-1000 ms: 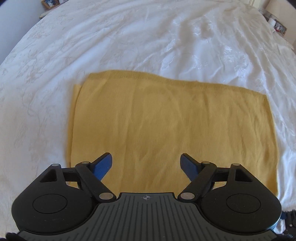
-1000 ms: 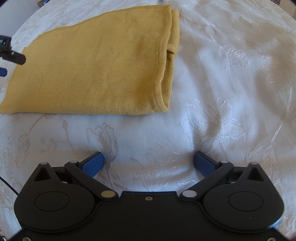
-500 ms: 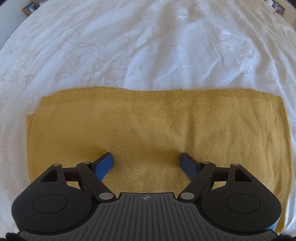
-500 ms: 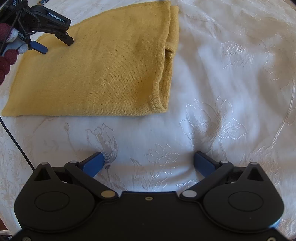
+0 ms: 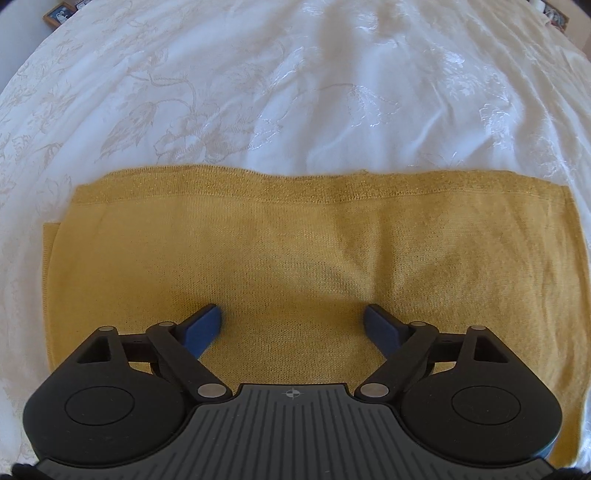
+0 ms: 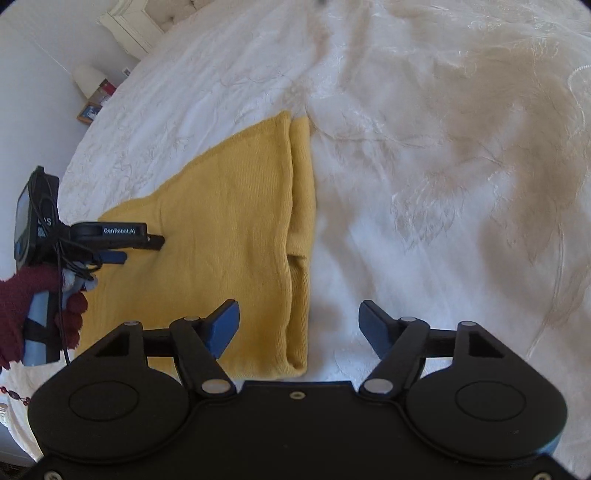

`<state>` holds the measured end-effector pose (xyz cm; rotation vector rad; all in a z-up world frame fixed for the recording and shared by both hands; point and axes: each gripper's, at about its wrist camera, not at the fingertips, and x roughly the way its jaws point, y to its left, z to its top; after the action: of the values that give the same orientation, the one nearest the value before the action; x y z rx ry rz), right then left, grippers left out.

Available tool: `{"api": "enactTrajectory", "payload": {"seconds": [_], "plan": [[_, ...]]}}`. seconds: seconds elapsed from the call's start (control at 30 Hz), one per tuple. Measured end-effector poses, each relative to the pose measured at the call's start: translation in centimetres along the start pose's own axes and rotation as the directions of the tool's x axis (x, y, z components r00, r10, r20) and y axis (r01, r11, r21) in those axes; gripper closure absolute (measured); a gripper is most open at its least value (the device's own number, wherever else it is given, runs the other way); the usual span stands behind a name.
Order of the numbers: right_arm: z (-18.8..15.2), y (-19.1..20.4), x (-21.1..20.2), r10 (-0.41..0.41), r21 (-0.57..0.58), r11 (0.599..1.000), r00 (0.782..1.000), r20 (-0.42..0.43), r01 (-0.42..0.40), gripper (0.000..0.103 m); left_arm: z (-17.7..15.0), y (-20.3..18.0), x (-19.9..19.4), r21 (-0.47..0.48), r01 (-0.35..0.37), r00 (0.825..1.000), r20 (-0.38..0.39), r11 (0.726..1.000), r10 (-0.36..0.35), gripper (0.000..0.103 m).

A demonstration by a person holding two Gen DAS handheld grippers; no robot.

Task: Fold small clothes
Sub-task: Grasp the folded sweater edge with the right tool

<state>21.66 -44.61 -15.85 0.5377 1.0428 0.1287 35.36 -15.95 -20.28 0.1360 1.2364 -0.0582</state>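
1. Left wrist view: the left gripper [image 5: 293, 317] hangs low over a folded yellow knit garment [image 5: 314, 251], its two blue fingers [image 5: 203, 326] spread wide apart with nothing between them but the cloth below. Whether the tips touch the fabric cannot be told.
2. Same view: the garment lies flat on a white bedspread [image 5: 295, 92] with embroidered flowers. Its far edge runs straight across the picture, with a ribbed hem along it. At the left side a lower layer sticks out a little past the top layer.
3. Same view: a small framed picture [image 5: 59, 9] sits at the top left corner, past the edge of the bed. No box, basket or other holder shows here.
4. Right wrist view: the right gripper [image 6: 299, 317] is also spread wide, holding nothing. It straddles the garment's [image 6: 229, 229] right folded edge: the left finger [image 6: 223, 325] is over the yellow cloth, the right finger over the bare bedspread [image 6: 443, 166].
5. Same view: the folded edge shows stacked layers, with a narrow strip lying beside the main panel.
6. Same view: the left gripper [image 6: 125, 247] appears at the left, held by a hand in a dark red glove [image 6: 22, 306], its tips over the garment's left part.
7. Same view: a white lamp [image 6: 86, 77] and small framed pictures [image 6: 88, 112] stand by the wall at upper left.
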Motion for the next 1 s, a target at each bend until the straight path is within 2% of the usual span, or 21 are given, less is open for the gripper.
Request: {"api": "enactTrajectory", "payload": {"seconds": [0.13, 0.27, 0.47, 0.73, 0.83, 1.0], "plan": [[1.3, 1.2, 2.0, 0.030, -0.027, 0.999, 0.999, 0.013, -0.029, 0.031, 0.0, 0.1, 0.0, -0.001, 0.000, 1.000, -0.003, 1.000, 0.000, 0.015], [2.3, 0.8, 3.9, 0.074, -0.029, 0.997, 0.997, -0.023, -0.075, 0.041, 0.0, 0.2, 0.0, -0.003, 0.001, 1.000, 0.000, 1.000, -0.001, 0.014], [3.0, -0.1, 5.8, 0.119, 0.024, 0.993, 0.991, -0.060, -0.117, 0.042, -0.1, 0.0, 0.1, 0.000, -0.003, 1.000, 0.003, 1.000, 0.003, 0.011], [3.5, -1.0, 6.9, 0.183, 0.094, 0.979, 0.982, -0.043, -0.179, 0.041, -0.1, -0.1, -0.1, -0.001, -0.006, 1.000, 0.002, 1.000, 0.006, 0.010], [3.7, -1.1, 7.1, 0.195, 0.098, 0.977, 0.980, -0.042, -0.190, 0.041, -0.1, 0.0, -0.5, -0.002, -0.003, 1.000, 0.003, 1.000, 0.003, 0.012], [3.9, -1.1, 7.2, 0.203, 0.081, 0.977, 0.978, -0.050, -0.199, 0.042, -0.9, 0.2, -2.3, -0.038, 0.015, 1.000, 0.002, 0.999, -0.015, 0.021]]}}
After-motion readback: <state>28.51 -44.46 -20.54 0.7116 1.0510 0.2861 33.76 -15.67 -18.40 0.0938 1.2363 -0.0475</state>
